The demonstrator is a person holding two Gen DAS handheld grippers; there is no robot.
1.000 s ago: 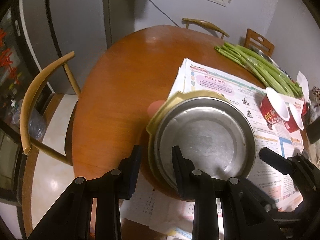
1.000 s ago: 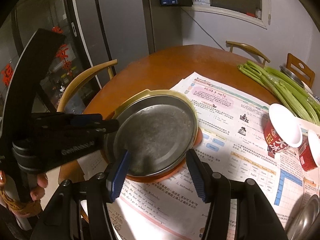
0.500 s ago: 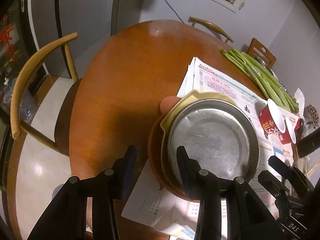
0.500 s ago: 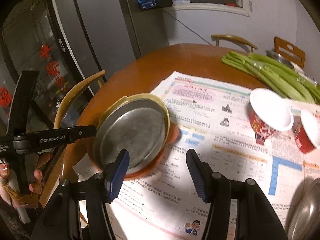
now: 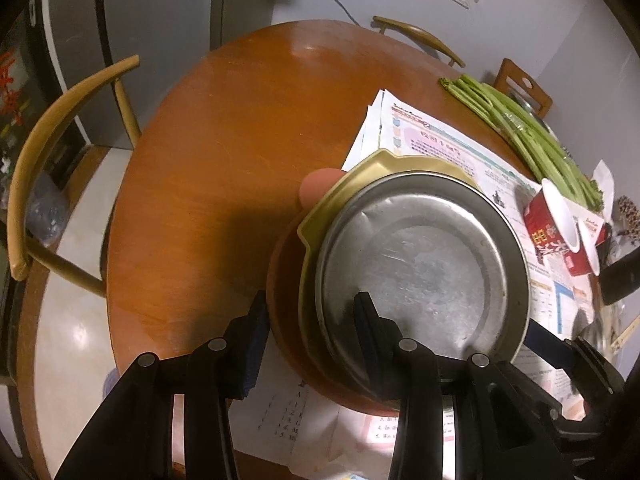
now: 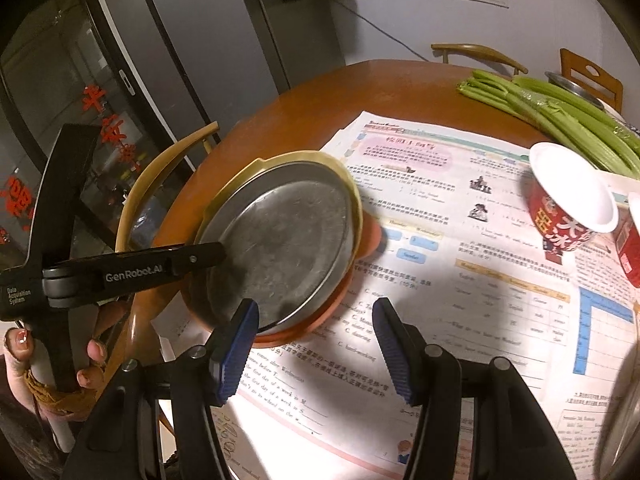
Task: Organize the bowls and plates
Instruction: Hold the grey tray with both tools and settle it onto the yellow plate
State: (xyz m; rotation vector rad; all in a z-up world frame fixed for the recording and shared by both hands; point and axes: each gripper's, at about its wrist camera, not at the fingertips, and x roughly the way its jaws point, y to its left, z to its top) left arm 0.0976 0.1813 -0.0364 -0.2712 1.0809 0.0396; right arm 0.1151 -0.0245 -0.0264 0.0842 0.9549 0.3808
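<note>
1. The stack of plates (image 5: pixel 420 264) sits on the near left part of the round wooden table (image 5: pixel 208 184), partly on the printed paper sheets (image 6: pixel 480 264), and in the right wrist view it looks tilted.
2. The stack counts three plates: a dull, scratched metal plate (image 6: pixel 280 240) on top, a yellow plate (image 5: pixel 360 172) with a cornered rim under it, and an orange plate (image 5: pixel 284 320) at the bottom.
3. The left gripper (image 5: pixel 312 320) straddles the near rim of the stack, with one finger on the metal plate's face and the other outside the orange rim.
4. Its jaws have just been opening with the rim between them. The outer pad stands just beside the orange edge, and I cannot tell whether it touches.
5. A hand (image 6: pixel 52 360) holds the left gripper's handle at the table's edge.
6. The right gripper (image 6: pixel 316 320) hangs over the paper just beside the stack, its two blue-padded fingers parted with nothing between them.
7. Two red paper cups (image 6: pixel 568 208) with white insides lie on their sides on the paper, well apart from the stack.
8. One bunch of celery (image 6: pixel 560 108) lies along the far edge, with one metal bowl (image 6: pixel 576 88) behind it.
9. Three chairs (image 5: pixel 44 152) stand around the table.
</note>
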